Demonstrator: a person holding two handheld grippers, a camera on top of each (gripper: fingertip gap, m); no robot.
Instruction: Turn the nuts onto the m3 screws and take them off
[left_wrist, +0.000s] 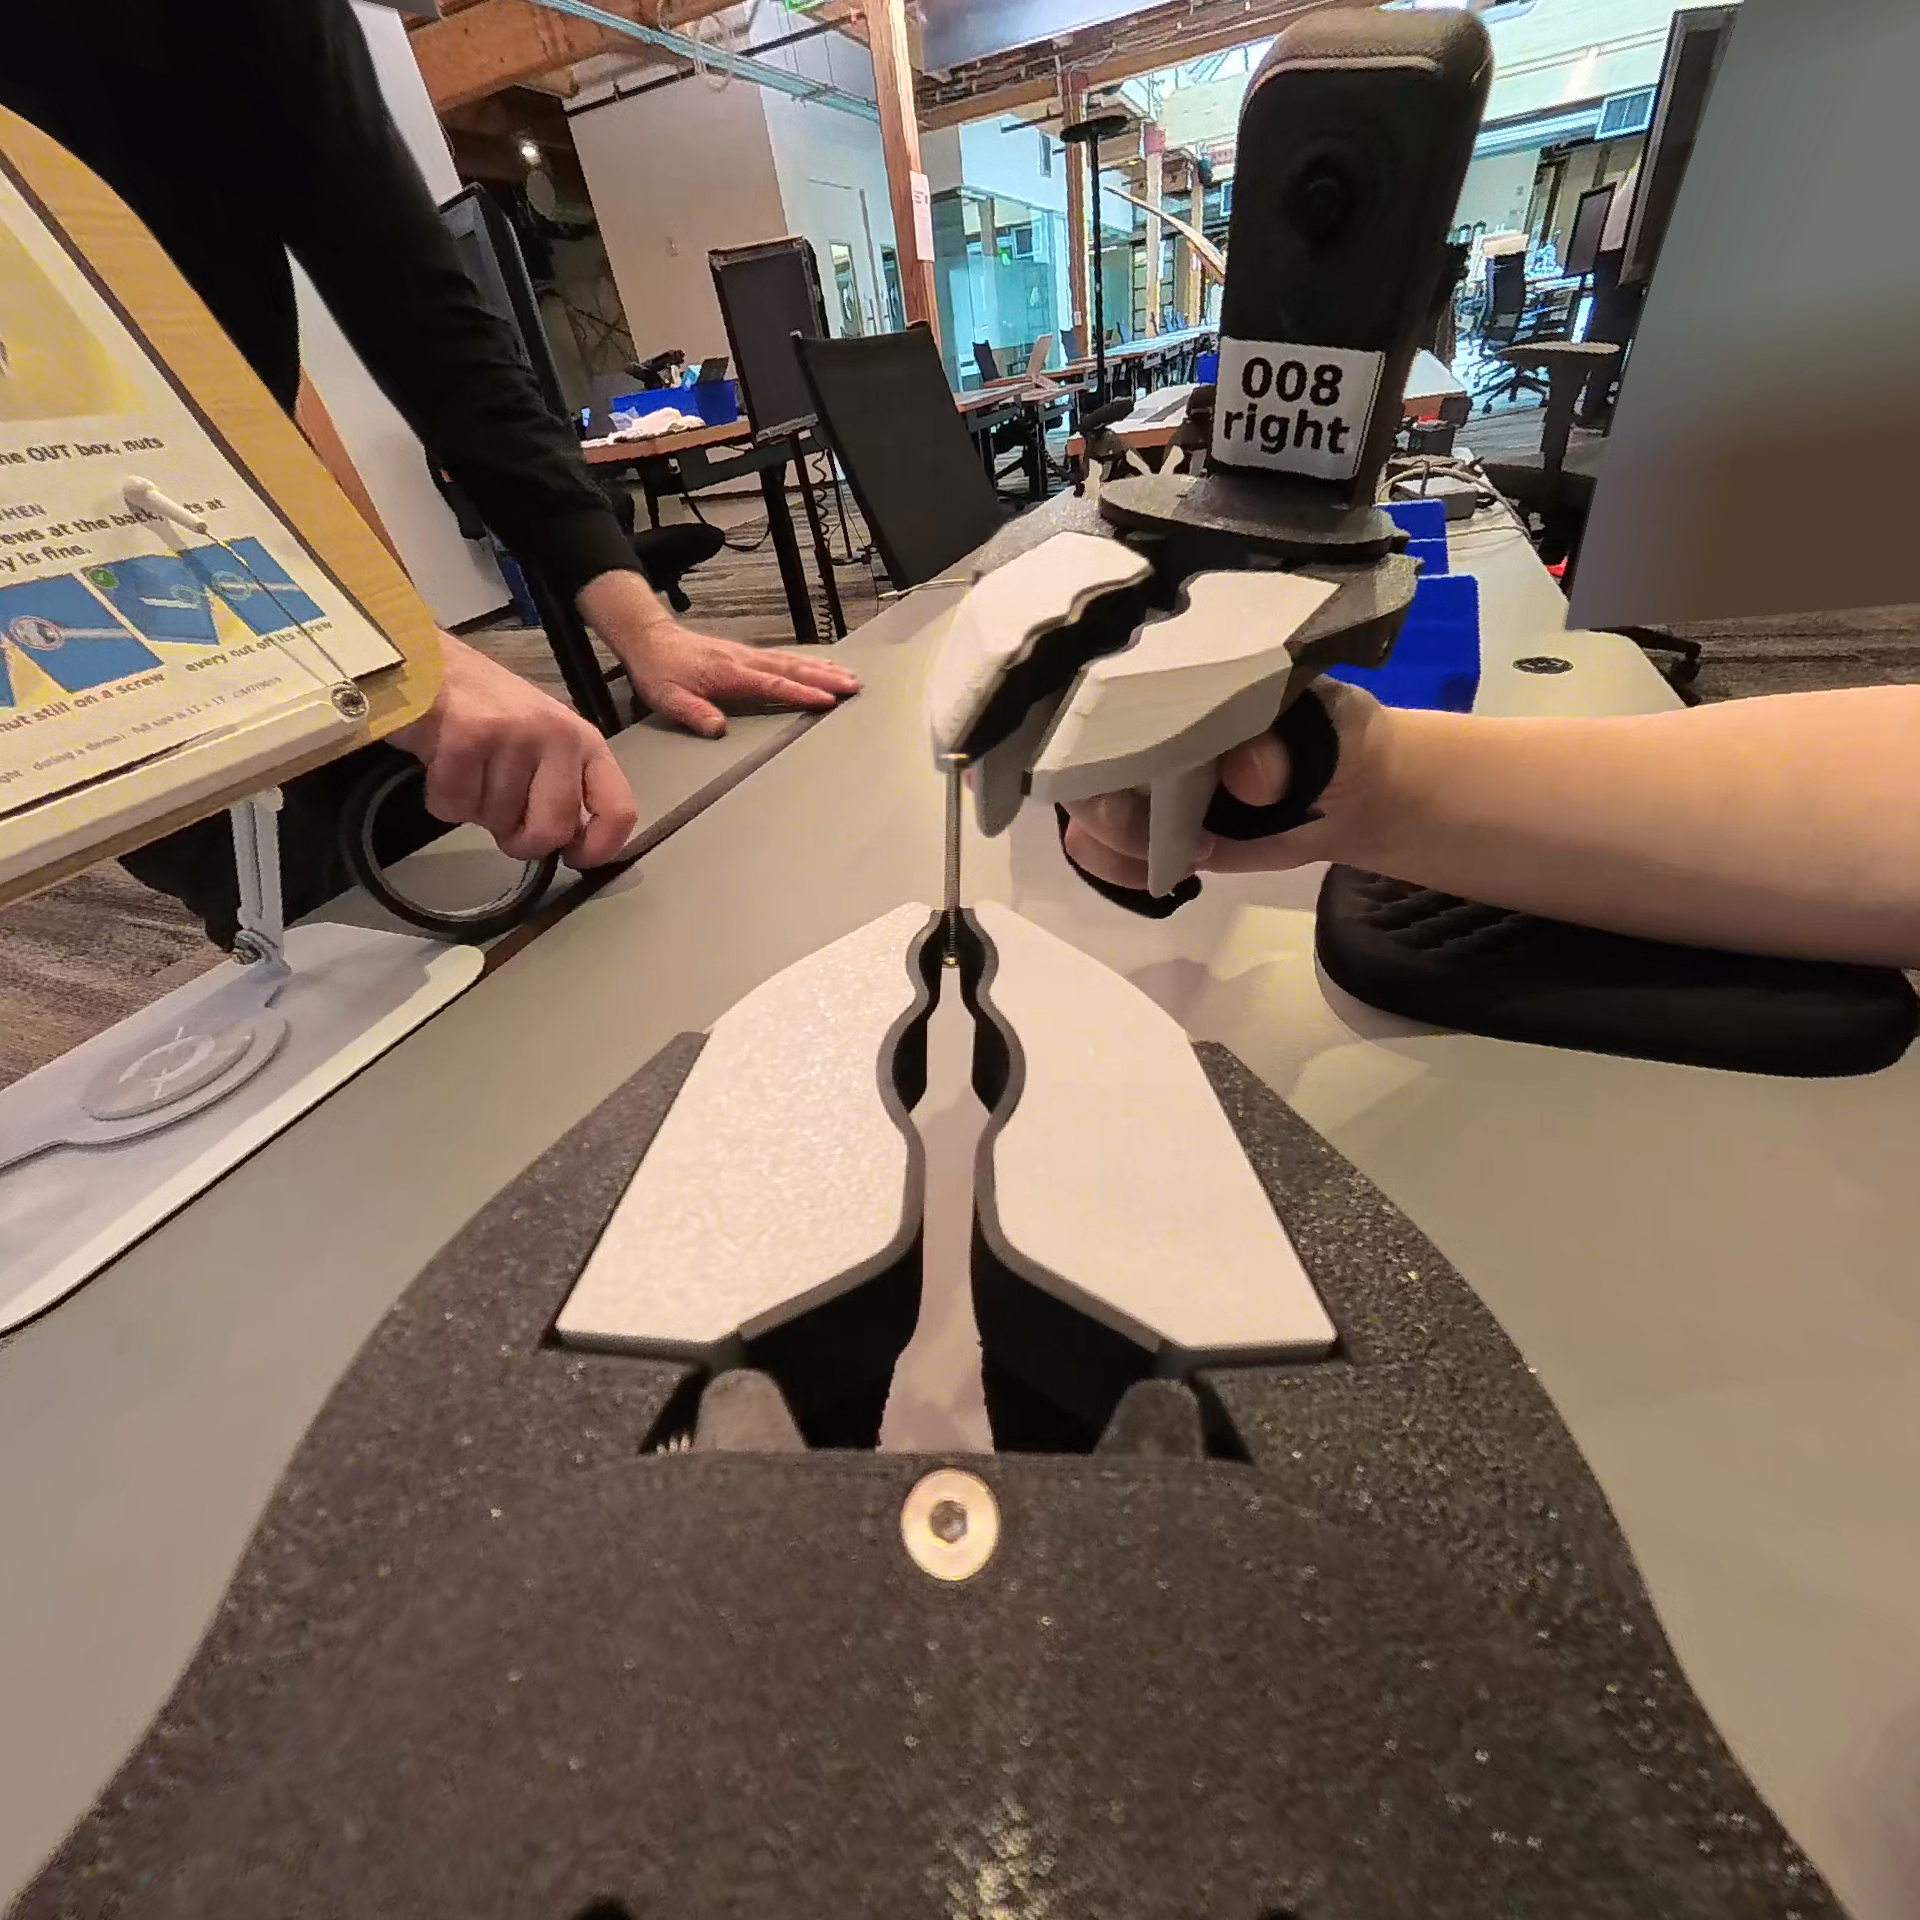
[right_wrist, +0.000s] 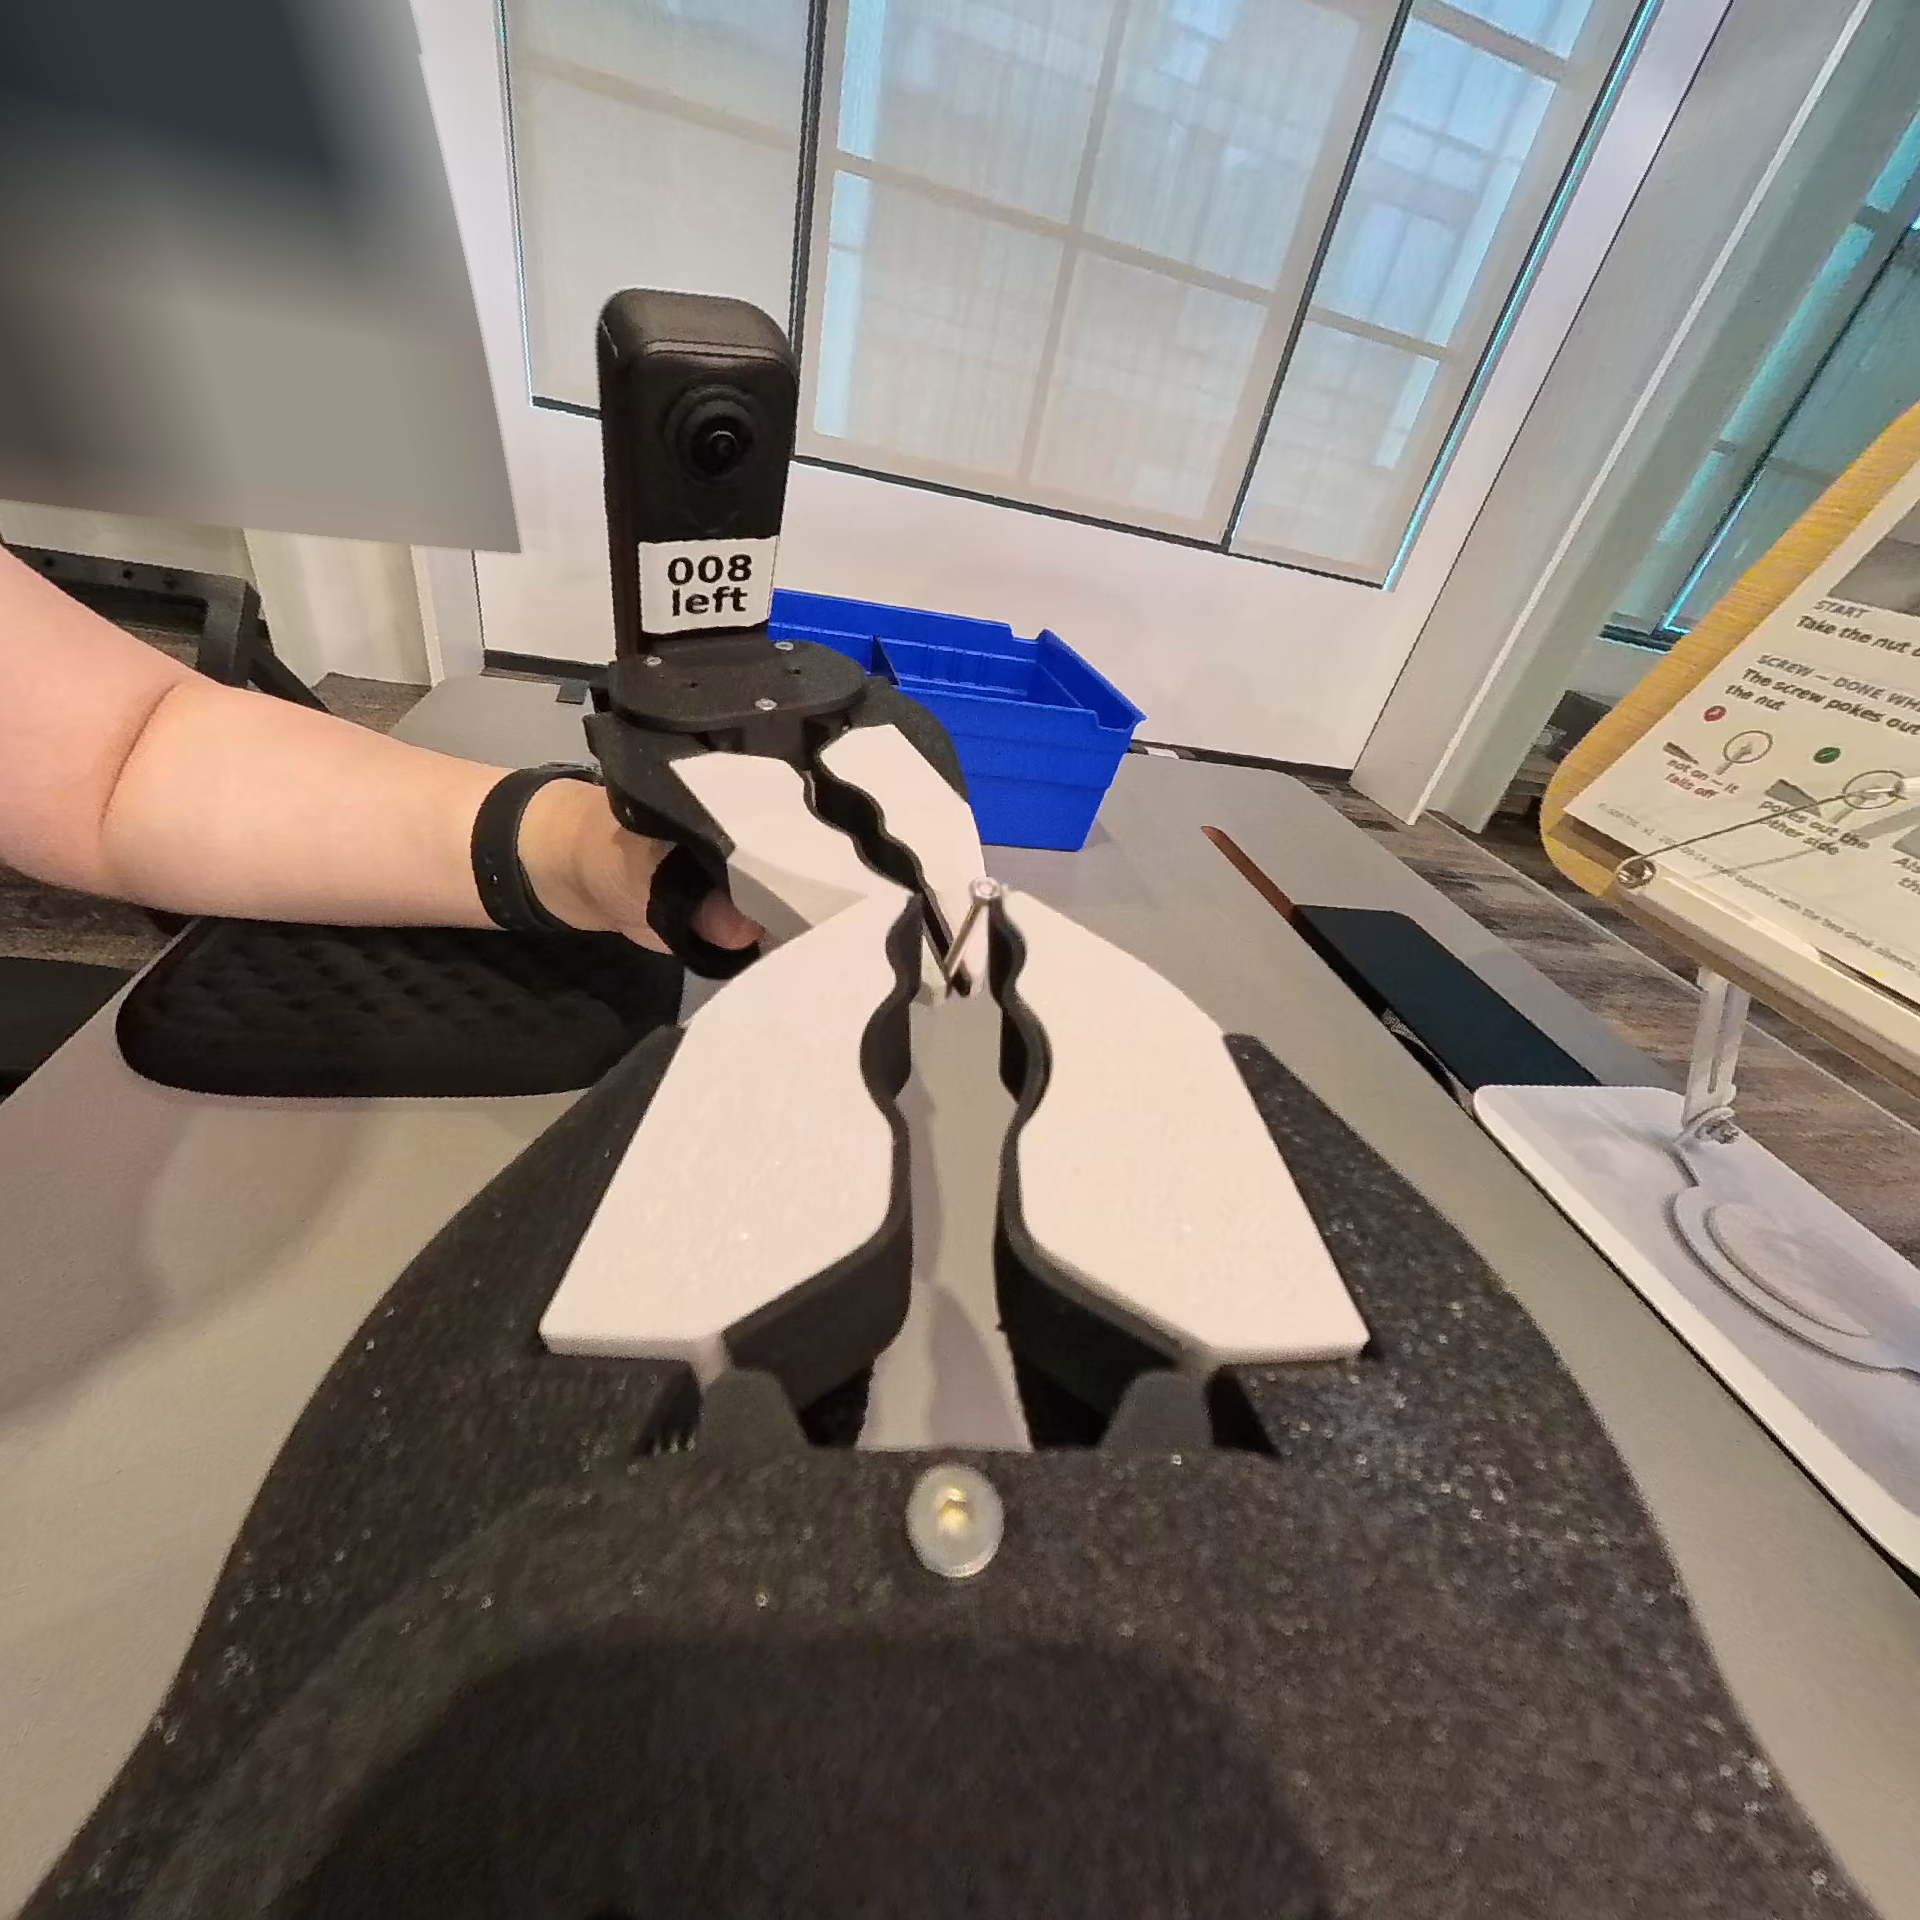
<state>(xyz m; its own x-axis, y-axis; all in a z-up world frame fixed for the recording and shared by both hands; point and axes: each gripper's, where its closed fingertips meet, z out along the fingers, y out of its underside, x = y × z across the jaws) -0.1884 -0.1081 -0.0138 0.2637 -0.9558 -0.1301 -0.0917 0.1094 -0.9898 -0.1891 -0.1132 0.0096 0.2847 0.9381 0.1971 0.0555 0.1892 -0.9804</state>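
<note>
Up above the grey bench (left_wrist: 1351, 1299), a thin threaded screw (left_wrist: 953, 842) spans the gap between the two claws. In the left wrist view the left claw (left_wrist: 953, 940) has its white fingers (left_wrist: 810, 1122) drawn almost together, pinching the lower end of the screw right at their tips, where a small brassy piece shows that may be a nut; it is too small to tell. From there the screw rises nearly upright to the right claw (left_wrist: 971, 764), which comes in from the upper right and tilts downward, with the screw's top end at its tips. In the right wrist view the right claw (right_wrist: 951, 925) stands nearly closed, its tips narrowly apart with the screw's head between them, but whether they actually press on it I cannot tell. The screw (right_wrist: 971, 935) runs slantwise down from the head to the tip of the left claw (right_wrist: 940, 961), which crosses in from the left. A person's hand (right_wrist: 623, 883) with a black wristband grips that claw's handle above a black padded rest (right_wrist: 364, 1018). Behind it a blue bin (right_wrist: 997, 717) sits on the bench. An instruction board on a white stand (left_wrist: 156, 582) stands off to the side, and another person's hand (left_wrist: 520, 758) rests on a roll of black tape (left_wrist: 457, 862) near it.
</note>
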